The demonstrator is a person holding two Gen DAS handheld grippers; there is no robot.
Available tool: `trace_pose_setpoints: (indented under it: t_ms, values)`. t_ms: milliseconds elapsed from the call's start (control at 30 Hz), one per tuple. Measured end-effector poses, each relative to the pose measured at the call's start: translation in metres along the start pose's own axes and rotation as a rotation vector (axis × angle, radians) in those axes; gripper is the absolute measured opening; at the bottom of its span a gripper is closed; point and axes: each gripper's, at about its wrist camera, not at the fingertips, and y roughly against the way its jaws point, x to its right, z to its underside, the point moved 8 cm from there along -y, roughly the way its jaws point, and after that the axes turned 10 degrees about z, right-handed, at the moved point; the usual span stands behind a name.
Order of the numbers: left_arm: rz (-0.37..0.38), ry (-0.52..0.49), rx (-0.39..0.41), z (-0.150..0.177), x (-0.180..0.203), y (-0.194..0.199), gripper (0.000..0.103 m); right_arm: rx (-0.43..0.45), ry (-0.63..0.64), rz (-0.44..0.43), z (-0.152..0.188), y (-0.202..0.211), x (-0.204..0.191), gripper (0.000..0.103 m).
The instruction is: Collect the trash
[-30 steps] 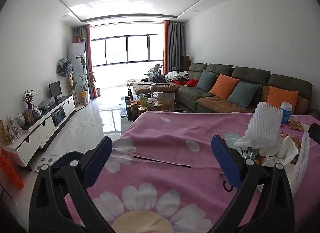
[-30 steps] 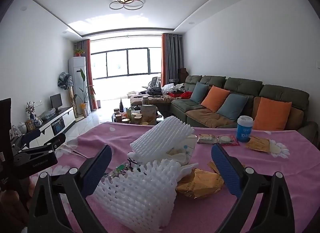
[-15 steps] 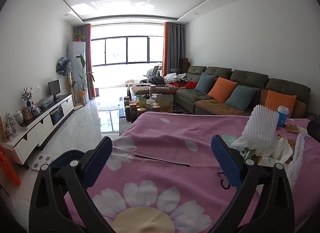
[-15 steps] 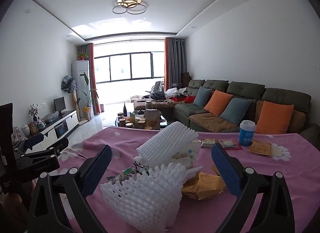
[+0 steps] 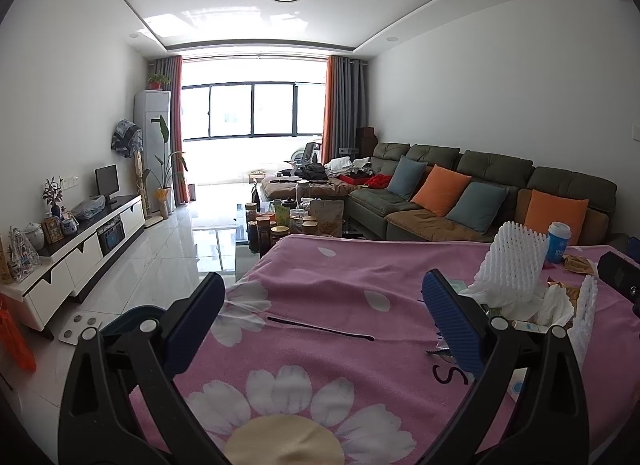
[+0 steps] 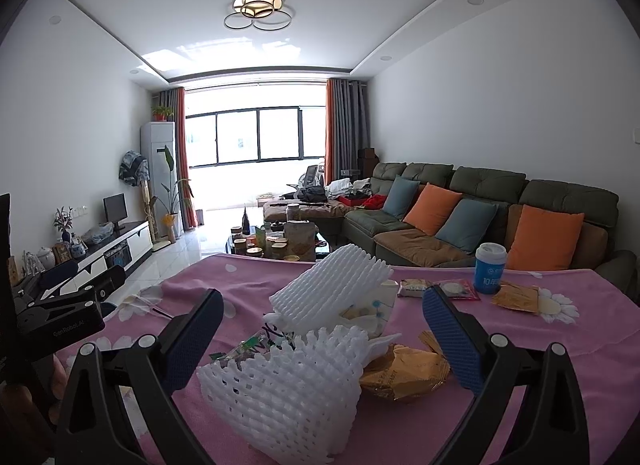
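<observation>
A heap of trash lies on the pink flowered tablecloth (image 6: 560,349): two white foam fruit nets (image 6: 288,385) (image 6: 332,289), crumpled tissue (image 5: 556,305), a golden wrapper (image 6: 404,369), small snack packets (image 6: 456,289) and a blue paper cup (image 6: 490,267). My right gripper (image 6: 320,329) hangs open just above the nearer foam net, holding nothing. My left gripper (image 5: 320,313) is open over bare cloth to the left of the heap, above a thin dark stick (image 5: 320,331). The upright foam net (image 5: 516,265) stands to its right.
A dark bin rim (image 5: 132,317) shows below the table's left edge. Beyond the table stand a coffee table with jars (image 5: 280,225), a green sofa with cushions (image 5: 480,201) and a white TV cabinet (image 5: 80,249). An orange bag (image 5: 16,341) sits at the far left.
Both views have tilted upward a little, so the table and trash sit lower in frame. Both grippers stay open and hold nothing.
</observation>
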Motion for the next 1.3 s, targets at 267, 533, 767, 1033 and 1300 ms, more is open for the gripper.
trace_pose_setpoints:
  t_ms: [267,533,767,1033,1300]
  values:
    - [0.003,0.013,0.02,0.0,-0.003,0.008,0.097,0.006,-0.003,0.01,0.0,0.001,-0.001,0.096]
    - [0.001,0.007,0.034,-0.003,-0.002,0.012,0.097,0.02,-0.003,0.018,-0.001,0.002,-0.002,0.096]
    - [-0.001,0.01,0.037,-0.002,-0.003,0.008,0.097,0.021,-0.007,0.018,-0.002,0.0,-0.002,0.096]
    - [0.0,0.009,0.038,-0.002,-0.002,0.008,0.097,0.021,-0.008,0.018,-0.001,0.0,-0.002,0.096]
    - [0.001,0.01,0.039,-0.002,-0.003,0.009,0.097,0.018,-0.011,0.015,0.001,0.0,-0.001,0.096]
